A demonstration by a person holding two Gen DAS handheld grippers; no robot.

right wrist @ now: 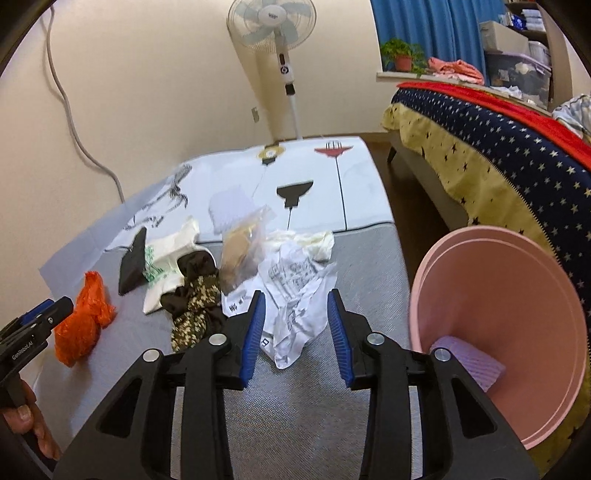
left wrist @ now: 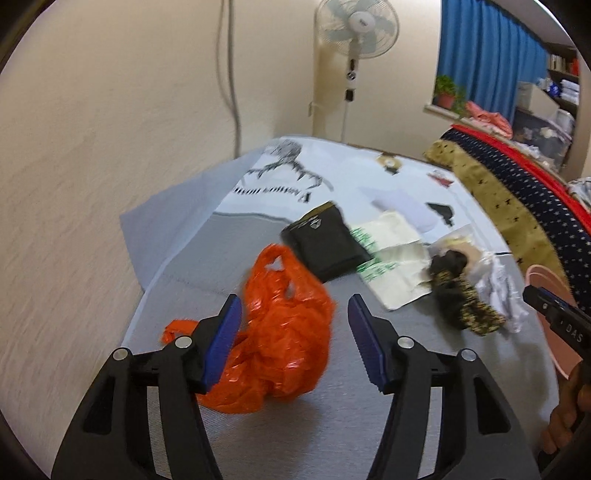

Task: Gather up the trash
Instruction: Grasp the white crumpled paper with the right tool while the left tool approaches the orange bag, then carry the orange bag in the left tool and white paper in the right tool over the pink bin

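An orange plastic bag (left wrist: 284, 332) lies crumpled on the grey table; my left gripper (left wrist: 293, 336) is open with its jaws on either side of the bag's near part, not closed on it. My right gripper (right wrist: 295, 328) is open and empty, its jaws framing a crumpled white printed paper (right wrist: 295, 295). The orange bag also shows in the right wrist view (right wrist: 83, 317), with the left gripper beside it (right wrist: 35, 325). A pink bin (right wrist: 517, 332) stands at the right, with a purple item (right wrist: 471, 360) inside.
On the table lie a black packet (left wrist: 325, 243), a white bag with green print (left wrist: 391, 258), a dark patterned wrapper (right wrist: 195, 306), a clear bag with brown contents (right wrist: 243, 251) and a white sheet with drawings (right wrist: 295, 177). A bed (right wrist: 498, 166) stands at right, a fan (right wrist: 273, 29) behind.
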